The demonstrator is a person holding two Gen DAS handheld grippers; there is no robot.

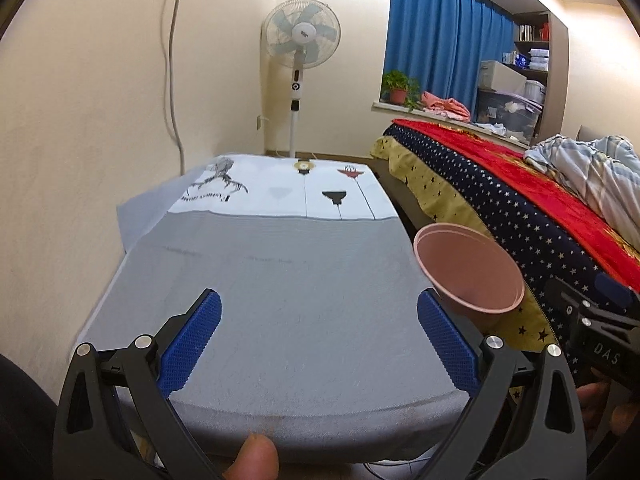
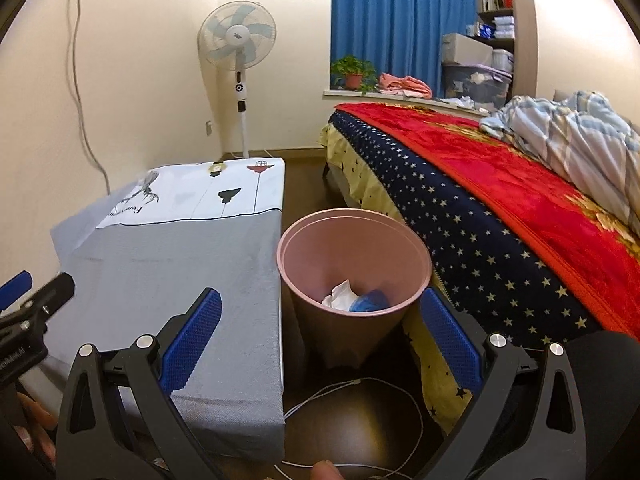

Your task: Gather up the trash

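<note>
A pink trash bin (image 2: 352, 256) stands on the floor between the low table and the bed; inside it lie white crumpled paper (image 2: 340, 295) and a blue wad (image 2: 370, 302). In the left wrist view the pink trash bin (image 1: 468, 268) shows at the table's right edge. My left gripper (image 1: 319, 330) is open over the grey table cloth (image 1: 280, 280), nothing between its blue pads. My right gripper (image 2: 320, 330) is open too, hovering near the table's right edge just in front of the bin. The left gripper's tip (image 2: 36, 300) shows at the far left of the right wrist view.
The low table (image 2: 180, 264) is covered by a grey and white printed cloth. A bed (image 2: 500, 208) with star-patterned and red blankets lies on the right. A white cable (image 2: 360, 392) lies on the dark floor. A standing fan (image 2: 238, 40) is at the far wall.
</note>
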